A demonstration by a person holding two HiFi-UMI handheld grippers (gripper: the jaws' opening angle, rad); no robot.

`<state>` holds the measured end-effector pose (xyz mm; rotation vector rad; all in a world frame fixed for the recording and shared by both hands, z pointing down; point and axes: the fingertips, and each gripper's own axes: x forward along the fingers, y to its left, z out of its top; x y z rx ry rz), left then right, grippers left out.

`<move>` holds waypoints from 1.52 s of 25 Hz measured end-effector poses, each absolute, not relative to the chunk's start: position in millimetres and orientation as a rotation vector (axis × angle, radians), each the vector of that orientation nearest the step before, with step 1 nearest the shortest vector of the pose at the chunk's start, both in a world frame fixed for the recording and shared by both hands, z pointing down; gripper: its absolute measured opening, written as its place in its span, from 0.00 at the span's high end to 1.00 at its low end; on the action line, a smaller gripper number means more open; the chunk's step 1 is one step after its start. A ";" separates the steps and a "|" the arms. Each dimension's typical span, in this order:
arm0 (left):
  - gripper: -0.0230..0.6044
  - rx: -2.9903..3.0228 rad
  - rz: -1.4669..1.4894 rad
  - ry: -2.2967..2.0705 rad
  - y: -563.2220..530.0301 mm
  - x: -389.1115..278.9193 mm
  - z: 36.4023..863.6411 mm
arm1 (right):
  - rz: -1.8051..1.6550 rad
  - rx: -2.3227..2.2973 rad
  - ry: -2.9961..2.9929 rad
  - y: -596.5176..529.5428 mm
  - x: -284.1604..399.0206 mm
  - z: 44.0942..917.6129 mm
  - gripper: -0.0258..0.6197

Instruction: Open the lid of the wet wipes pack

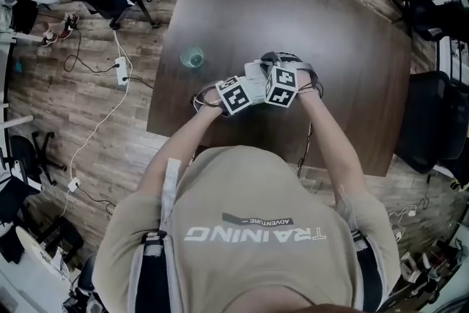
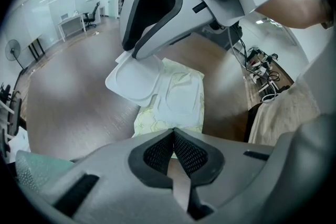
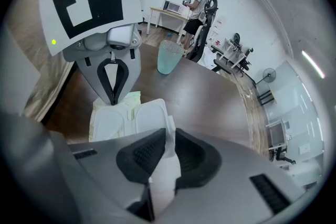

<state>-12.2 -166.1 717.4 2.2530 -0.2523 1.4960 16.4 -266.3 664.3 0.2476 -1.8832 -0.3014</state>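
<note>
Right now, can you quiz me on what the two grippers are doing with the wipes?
1. True or false: the lid of the wet wipes pack lies shut flat.
2. What does the left gripper pinch? A) the lid B) the pack's end C) nothing
3. Fill in: the right gripper is shut on the ____.

Key:
1. False, the lid is flipped up.
2. B
3. lid
</note>
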 end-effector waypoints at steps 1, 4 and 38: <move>0.95 2.250 1.494 -0.250 -166.8 -12.5 717.1 | -0.299 0.257 -1.886 -268.3 16.0 665.1 0.90; 0.95 2.236 1.493 -0.249 -165.4 -13.8 718.5 | -0.265 0.269 -1.897 -269.4 13.9 671.4 0.90; 0.95 2.196 1.569 -0.506 -165.3 -16.0 719.8 | 0.090 0.528 -2.104 -255.2 18.3 703.7 0.94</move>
